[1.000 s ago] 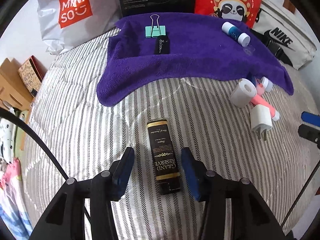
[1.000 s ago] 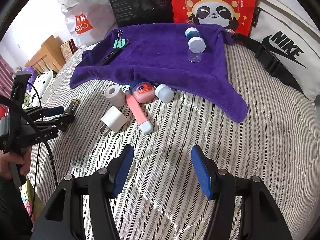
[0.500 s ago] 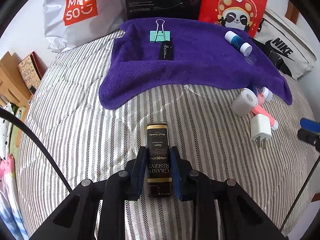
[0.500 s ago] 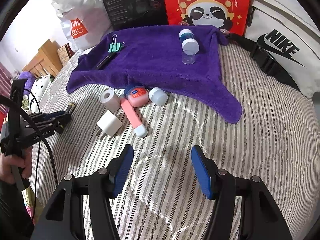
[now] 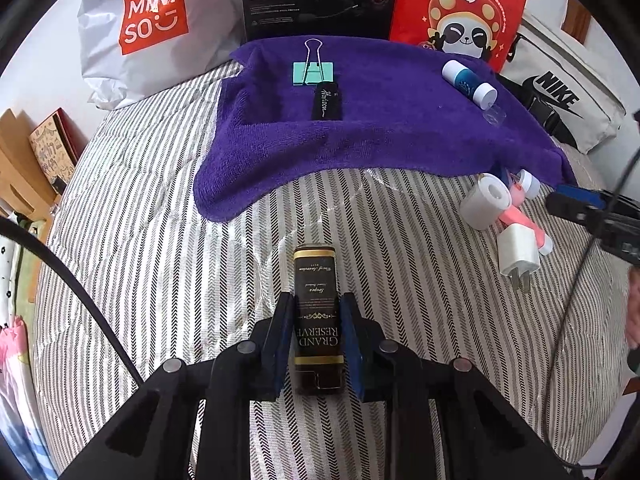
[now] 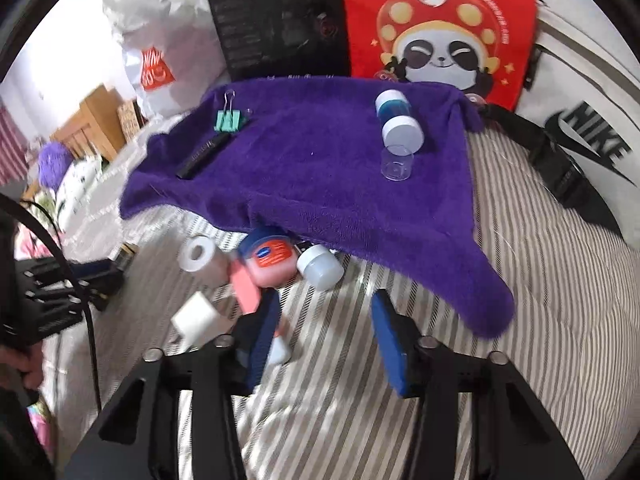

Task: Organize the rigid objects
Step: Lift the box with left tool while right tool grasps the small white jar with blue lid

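Your left hand-held gripper (image 5: 316, 344) is clamped on the black Grand Reserve tube (image 5: 317, 320): both blue pads press its lower sides, and the tube lies flat on the striped bedspread (image 5: 160, 280), in front of the purple towel (image 5: 380, 128). Judged step: grasp made, lift not yet begun.

On the towel lie the green binder clip (image 5: 313, 72), a black stick (image 5: 327, 100), the blue-and-white bottle (image 5: 469, 82) and a clear cap (image 6: 397, 163). The towel looks like the collecting spot, so the tube probably goes there, beside the black stick. That calls for a straight lift, then a carry forward over the towel's near edge without dragging the cloth.

Your right hand-held gripper (image 6: 324, 332) has just been closing, yet its jaws stand apart with only bedspread between them. It sits just beside the loose cluster at the towel's edge: white tape roll (image 6: 199, 257), Vaseline jar (image 6: 269, 258), small white jar (image 6: 320, 266), pink tube (image 6: 250, 288), white charger plug (image 6: 196, 318). The left finger (image 6: 262, 336) overlaps the pink tube; contact cannot be told through the blur. Next target there is unclear; re-centre before closing further.
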